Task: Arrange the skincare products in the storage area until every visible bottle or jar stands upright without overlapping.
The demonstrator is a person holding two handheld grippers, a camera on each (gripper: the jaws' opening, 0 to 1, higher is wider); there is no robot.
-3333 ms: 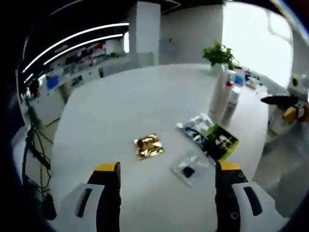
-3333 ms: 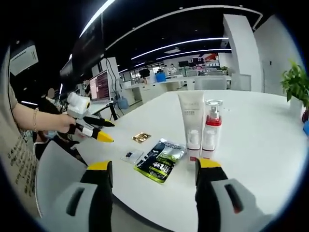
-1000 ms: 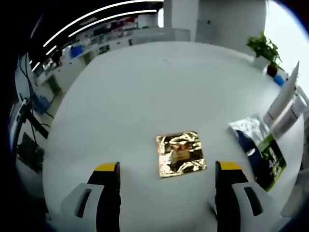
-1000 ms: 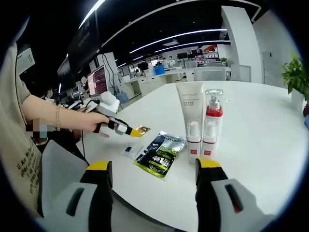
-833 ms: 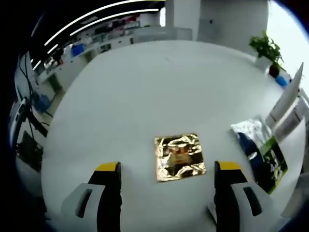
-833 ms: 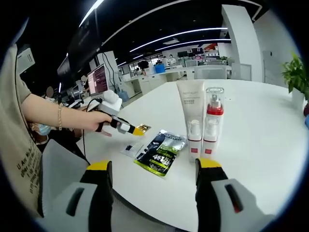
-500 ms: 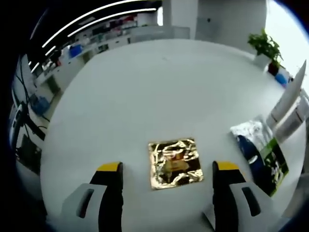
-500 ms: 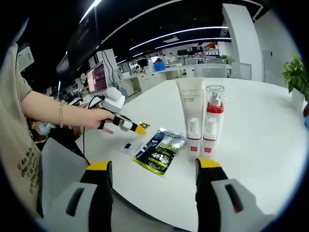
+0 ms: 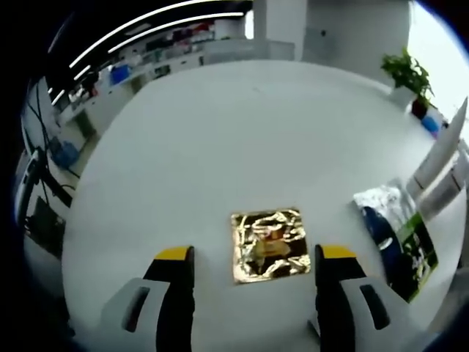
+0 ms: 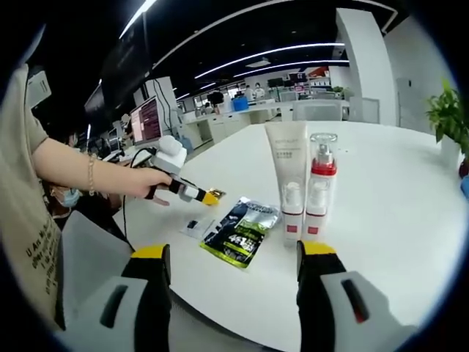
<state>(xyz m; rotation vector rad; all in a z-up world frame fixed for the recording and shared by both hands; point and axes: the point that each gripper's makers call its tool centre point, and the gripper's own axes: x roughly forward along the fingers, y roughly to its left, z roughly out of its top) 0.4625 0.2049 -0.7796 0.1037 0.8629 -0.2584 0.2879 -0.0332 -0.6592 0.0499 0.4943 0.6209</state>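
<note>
In the left gripper view, the left gripper is hovering low over the white table, its yellow-tipped jaws standing wide apart with nothing held between them; the gold foil sachet is lying flat in the gap between the two tips, at about 12 o'clock from the gripper and touching neither jaw as far as can be told. At 3 o'clock, near the picture's edge, a dark sachet with a green panel is lying flat, a silver sachet partly under its upper end, and beyond them at 2 o'clock the white tube is leaning into view. A potted plant is sitting at 1 o'clock. In the right gripper view, the right gripper is waiting off the table's near edge, jaws spread wide and gripping nothing. The white tube and the red-collared pump bottle are standing upright side by side at 12 o'clock, just beside each other. At 11 o'clock the dark sachet is lying flat, a small clear packet near its left, and a person's hand is holding the left gripper over the gold sachet
</note>
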